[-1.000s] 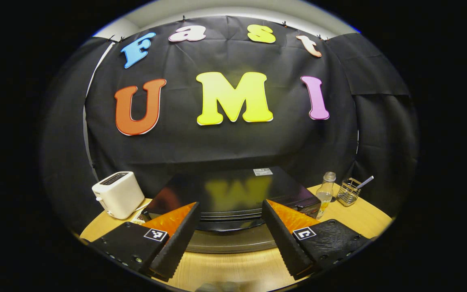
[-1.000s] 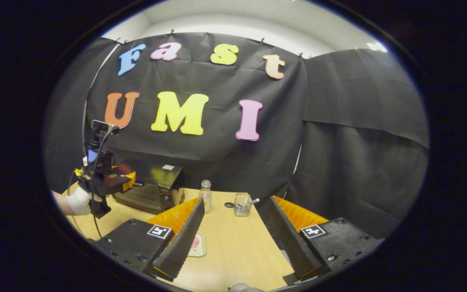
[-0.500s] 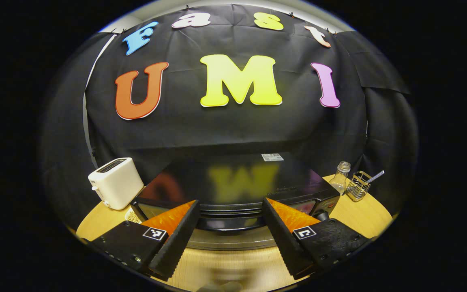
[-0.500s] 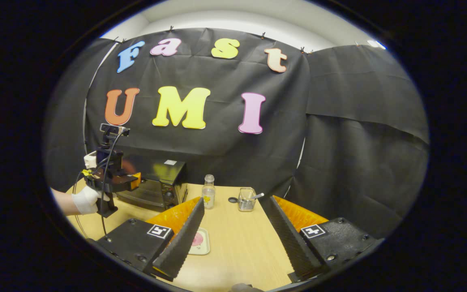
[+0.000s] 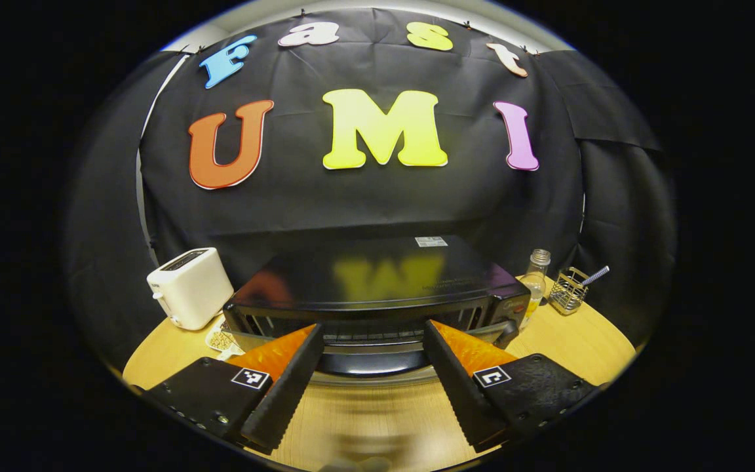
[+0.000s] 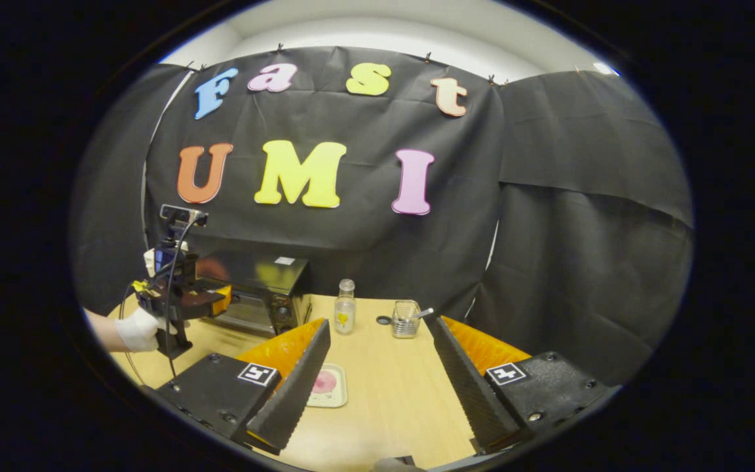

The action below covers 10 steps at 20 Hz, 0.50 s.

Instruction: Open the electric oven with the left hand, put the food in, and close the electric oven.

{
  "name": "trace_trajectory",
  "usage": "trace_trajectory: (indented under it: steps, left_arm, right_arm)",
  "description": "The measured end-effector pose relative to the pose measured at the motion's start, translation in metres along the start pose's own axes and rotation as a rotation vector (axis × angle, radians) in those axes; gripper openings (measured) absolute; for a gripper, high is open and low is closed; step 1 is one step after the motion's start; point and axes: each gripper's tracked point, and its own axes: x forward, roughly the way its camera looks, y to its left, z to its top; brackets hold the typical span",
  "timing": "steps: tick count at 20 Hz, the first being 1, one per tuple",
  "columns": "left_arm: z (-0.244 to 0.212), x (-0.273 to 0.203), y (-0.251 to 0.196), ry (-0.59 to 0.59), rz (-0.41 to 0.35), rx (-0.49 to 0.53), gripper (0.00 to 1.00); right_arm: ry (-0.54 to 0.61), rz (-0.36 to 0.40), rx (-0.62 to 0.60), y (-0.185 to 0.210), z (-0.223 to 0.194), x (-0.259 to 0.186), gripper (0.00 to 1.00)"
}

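The black electric oven [image 5: 377, 278] stands right ahead in the left gripper view. Its door [image 5: 364, 339] leans out at the top, and a wire rack shows through the gap. My left gripper [image 5: 373, 328] is open, one finger on each side of the dark door handle [image 5: 367, 362], neither pressing on it. In the right gripper view the oven [image 6: 263, 288] is at the far left, with a gloved hand [image 6: 132, 330] holding the left gripper [image 6: 210, 298] at its front. My right gripper [image 6: 380, 321] hangs open over the table. A small tray with pink food [image 6: 327, 383] lies beside its left finger.
A white toaster [image 5: 189, 296] stands left of the oven, with a small dish [image 5: 220, 339] by it. Right of the oven are a glass bottle [image 6: 345, 314], a wire holder [image 6: 406, 319] with a utensil and a dark lid [image 6: 383, 320] on the wooden table [image 6: 390, 406].
The oven door has tipped outward at the top, baring the rack inside. The left gripper has drawn back a little. The right gripper has barely shifted.
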Motion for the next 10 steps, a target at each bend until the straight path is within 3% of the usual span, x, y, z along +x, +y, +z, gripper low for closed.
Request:
trace_trajectory:
  steps: [10]
  left_arm:
    - [-0.078,-0.056,-0.005,0.112,-0.009,0.007,0.97]
  right_arm:
    - [0.005,0.04,-0.015,0.012,-0.014,-0.028,1.0]
